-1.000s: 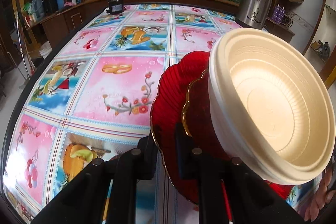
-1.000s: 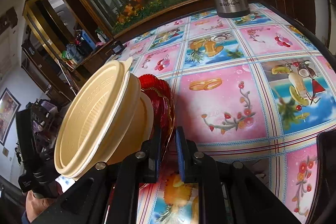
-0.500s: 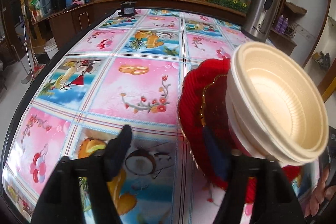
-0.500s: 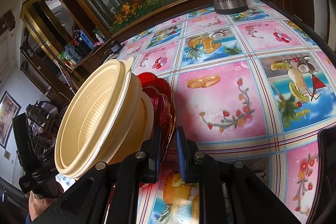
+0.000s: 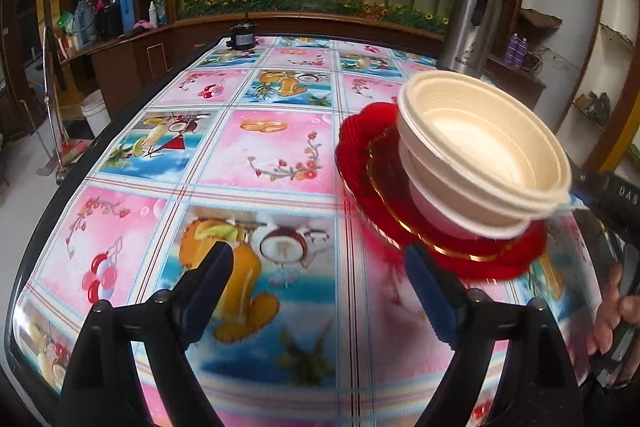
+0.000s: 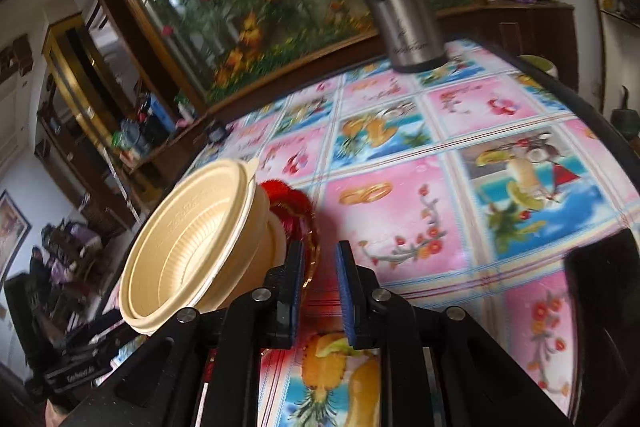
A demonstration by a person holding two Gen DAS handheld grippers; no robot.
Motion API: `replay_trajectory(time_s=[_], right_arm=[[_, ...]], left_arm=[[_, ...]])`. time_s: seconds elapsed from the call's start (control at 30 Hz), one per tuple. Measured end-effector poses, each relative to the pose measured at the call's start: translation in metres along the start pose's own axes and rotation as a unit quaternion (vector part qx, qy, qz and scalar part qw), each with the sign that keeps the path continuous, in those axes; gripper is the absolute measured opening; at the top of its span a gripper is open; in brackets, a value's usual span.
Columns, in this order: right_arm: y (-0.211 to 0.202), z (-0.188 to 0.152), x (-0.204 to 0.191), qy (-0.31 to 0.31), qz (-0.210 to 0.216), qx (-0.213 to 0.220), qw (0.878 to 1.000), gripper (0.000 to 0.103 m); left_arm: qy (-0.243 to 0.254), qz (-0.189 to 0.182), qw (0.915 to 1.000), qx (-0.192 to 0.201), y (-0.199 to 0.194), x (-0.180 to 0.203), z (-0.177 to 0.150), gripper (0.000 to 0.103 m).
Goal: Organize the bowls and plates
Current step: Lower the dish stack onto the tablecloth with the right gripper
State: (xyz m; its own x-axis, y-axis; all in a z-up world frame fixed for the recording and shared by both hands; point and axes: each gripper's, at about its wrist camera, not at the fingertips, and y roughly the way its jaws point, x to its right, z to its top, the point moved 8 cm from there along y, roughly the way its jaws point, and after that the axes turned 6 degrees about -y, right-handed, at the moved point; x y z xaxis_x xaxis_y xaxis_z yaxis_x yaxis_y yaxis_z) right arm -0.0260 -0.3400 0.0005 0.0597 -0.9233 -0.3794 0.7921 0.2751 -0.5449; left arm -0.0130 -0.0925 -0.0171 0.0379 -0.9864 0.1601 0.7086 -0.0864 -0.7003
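Let go of the red plates (image 5: 432, 227) since a second ago: left gripper (image 5: 320, 291) opening wide, empty. Right gripper (image 6: 318, 291) opening too, plate rim between pads, cream bowls (image 5: 484, 151) stacked centre right.

The left gripper (image 5: 316, 279) points down at a slant. Its two black fingers with blue pads are far apart, and they are opening wider. Nothing is between them. The right finger tip is just beside the edge of a red plate (image 5: 420, 227), but it does not press on it.

The right gripper (image 6: 318, 277) also tilts down. Its fingers are close together with a small gap, and they are opening too. The plate's edge sits by the left pad; the blur hides whether they touch.

A hand (image 5: 616, 319) shows at the far right of the left view.
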Motion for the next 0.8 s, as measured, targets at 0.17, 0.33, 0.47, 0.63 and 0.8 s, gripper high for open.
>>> replay_trajectory(time_s=[0.17, 0.33, 0.47, 0.63, 0.8], right_arm=[[-0.018, -0.013, -0.001, 0.002, -0.008, 0.015, 1.000, 0.043], [-0.024, -0.028, -0.014, -0.002, 0.018, 0.002, 1.000, 0.045], [-0.015, -0.037, -0.022, 0.002, 0.030, -0.021, 0.999, 0.048], [0.001, -0.055, -0.035, 0.004, 0.053, -0.070, 0.996, 0.048], [0.006, -0.060, -0.039, 0.000, 0.059, -0.081, 0.995, 0.055]], left_arm=[[0.005, 0.002, 0.9999, 0.009, -0.004, 0.000, -0.008, 0.091], [0.004, 0.007, 0.9998, 0.017, -0.007, 0.000, -0.010, 0.091], [0.011, 0.019, 0.9995, 0.022, -0.008, 0.001, -0.011, 0.092], [0.020, 0.024, 0.9994, 0.014, -0.004, 0.003, -0.013, 0.092], [0.020, 0.025, 0.9993, -0.017, 0.006, 0.002, -0.017, 0.092]])
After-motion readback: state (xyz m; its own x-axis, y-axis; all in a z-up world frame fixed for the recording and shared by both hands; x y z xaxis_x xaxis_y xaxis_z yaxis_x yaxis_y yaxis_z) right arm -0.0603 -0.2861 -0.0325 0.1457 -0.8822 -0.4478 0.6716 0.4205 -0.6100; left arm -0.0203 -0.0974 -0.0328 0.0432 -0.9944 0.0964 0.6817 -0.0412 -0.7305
